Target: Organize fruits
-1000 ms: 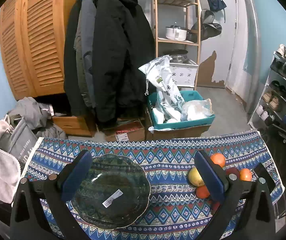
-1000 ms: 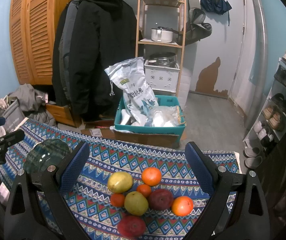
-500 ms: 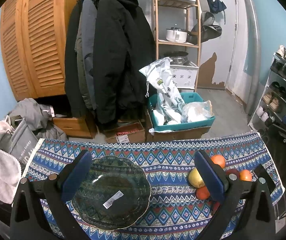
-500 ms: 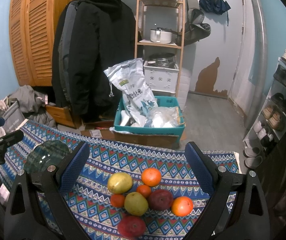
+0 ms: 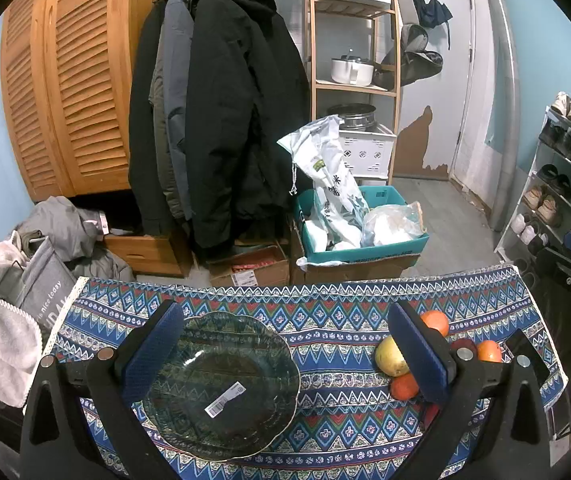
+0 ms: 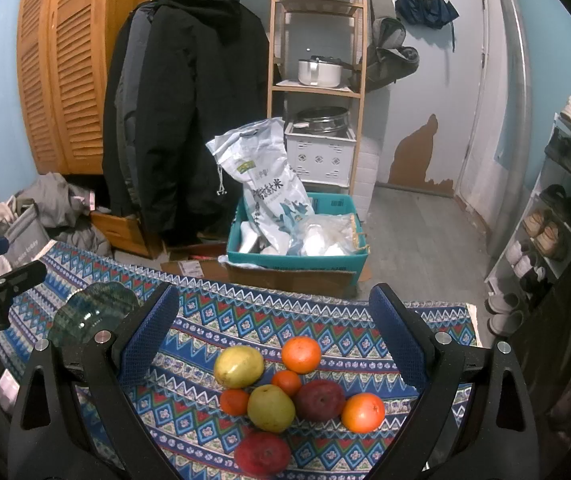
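Note:
A dark green glass plate [image 5: 221,384] with a white barcode sticker lies on the patterned tablecloth [image 5: 333,336]. My left gripper [image 5: 285,344] hangs open above it, holding nothing. In the right wrist view a cluster of fruit sits between the fingers of my open right gripper [image 6: 273,328]: a yellow pear [image 6: 238,366], a green pear [image 6: 271,408], several oranges such as a large one [image 6: 301,354], and two red apples [image 6: 320,399] [image 6: 262,454]. The same plate [image 6: 93,312] shows at the left. The left view shows part of the fruit [image 5: 391,356] behind the right finger.
Beyond the table's far edge stand a teal bin [image 6: 297,256] with a rice bag, cardboard boxes, hanging coats [image 5: 221,120], a wooden shelf unit [image 6: 317,64] and a shoe rack [image 6: 565,200]. A grey bag and clothes [image 5: 25,264] lie at the left.
Both views have shifted very slightly; the plate and the fruit have not moved, and both grippers stay open.

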A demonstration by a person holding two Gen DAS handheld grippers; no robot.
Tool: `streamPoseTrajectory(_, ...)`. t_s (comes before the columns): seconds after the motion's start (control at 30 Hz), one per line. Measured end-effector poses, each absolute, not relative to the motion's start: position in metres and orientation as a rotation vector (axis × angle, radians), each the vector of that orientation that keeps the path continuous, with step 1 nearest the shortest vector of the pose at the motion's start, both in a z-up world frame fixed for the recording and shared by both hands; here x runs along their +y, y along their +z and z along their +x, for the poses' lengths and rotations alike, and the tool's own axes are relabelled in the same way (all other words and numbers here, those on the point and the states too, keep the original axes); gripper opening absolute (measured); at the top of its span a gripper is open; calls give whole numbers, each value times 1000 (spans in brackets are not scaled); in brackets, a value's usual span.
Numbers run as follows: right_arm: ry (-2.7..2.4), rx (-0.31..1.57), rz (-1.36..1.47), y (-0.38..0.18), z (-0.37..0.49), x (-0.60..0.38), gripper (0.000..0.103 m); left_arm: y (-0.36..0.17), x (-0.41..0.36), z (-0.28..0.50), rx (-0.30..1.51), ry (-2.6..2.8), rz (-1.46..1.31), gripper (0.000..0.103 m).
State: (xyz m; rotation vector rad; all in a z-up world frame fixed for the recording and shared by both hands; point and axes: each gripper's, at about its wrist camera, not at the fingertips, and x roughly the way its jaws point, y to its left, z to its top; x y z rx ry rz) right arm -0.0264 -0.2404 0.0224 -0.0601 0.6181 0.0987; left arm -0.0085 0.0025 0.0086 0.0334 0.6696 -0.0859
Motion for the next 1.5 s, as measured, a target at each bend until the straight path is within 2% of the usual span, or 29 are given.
streamPoseTrajectory(1.07, 77, 621, -59, 27, -26, -244, 94, 8, -7, -10, 663, -104, 36, 103)
streamPoseTrajectory(1.3, 67, 615, -44, 27, -25, -253, 94, -4, -14, -3, 694, -122, 50, 103)
streamPoseTrajectory(1.5, 23, 681, -42, 14, -16, -272, 94, -19, -27, 5, 728, -146, 69, 103)
